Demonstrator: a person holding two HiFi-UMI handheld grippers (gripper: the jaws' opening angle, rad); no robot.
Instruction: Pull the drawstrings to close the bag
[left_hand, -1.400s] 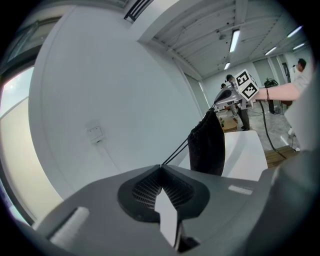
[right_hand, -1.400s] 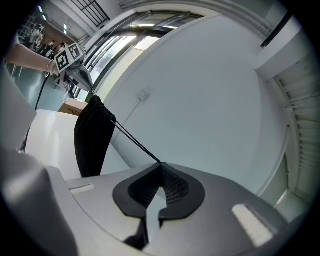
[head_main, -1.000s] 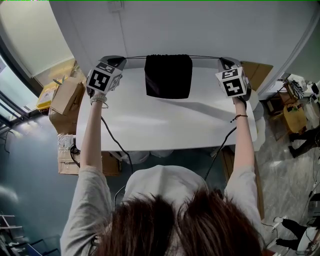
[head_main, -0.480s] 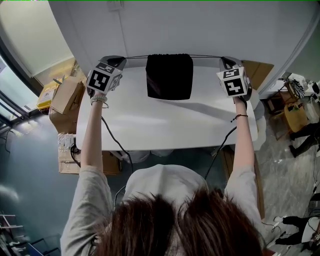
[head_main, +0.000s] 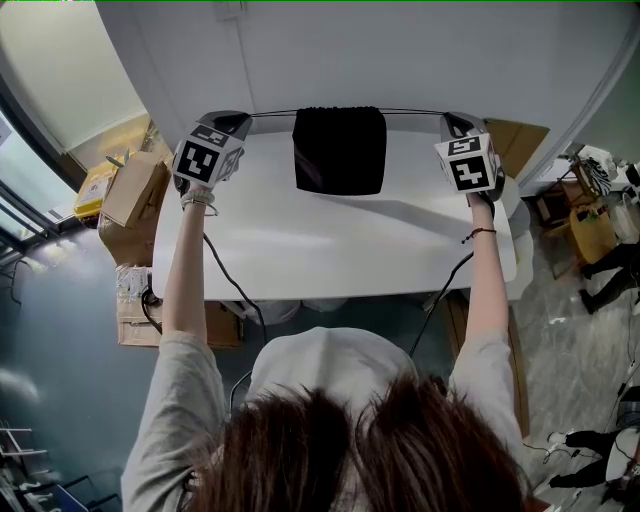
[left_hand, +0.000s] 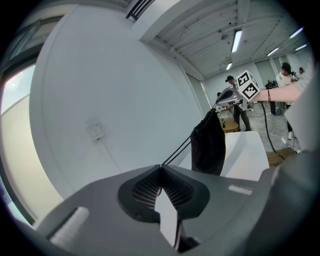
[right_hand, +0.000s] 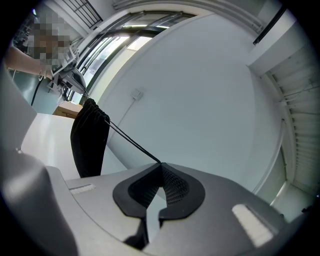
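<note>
- The bag (head_main: 340, 150), twelve o'clock on the bench (head_main: 330, 250), has barely shifted.
- Left gripper (head_main: 243, 122) and right gripper (head_main: 448, 121): jaws together, each pinching a taut drawstring (head_main: 275, 113).

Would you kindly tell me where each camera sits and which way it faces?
Head view: on the person's head, looking steeply down at the white table and black bag; hair and both arms show.
Left gripper view: on the left gripper, facing along its shut jaws and drawstring toward the right gripper; right forearm shows.
Right gripper view: on the right gripper, facing the opposite way; left forearm shows.
Shared: all three show the bag.
</note>
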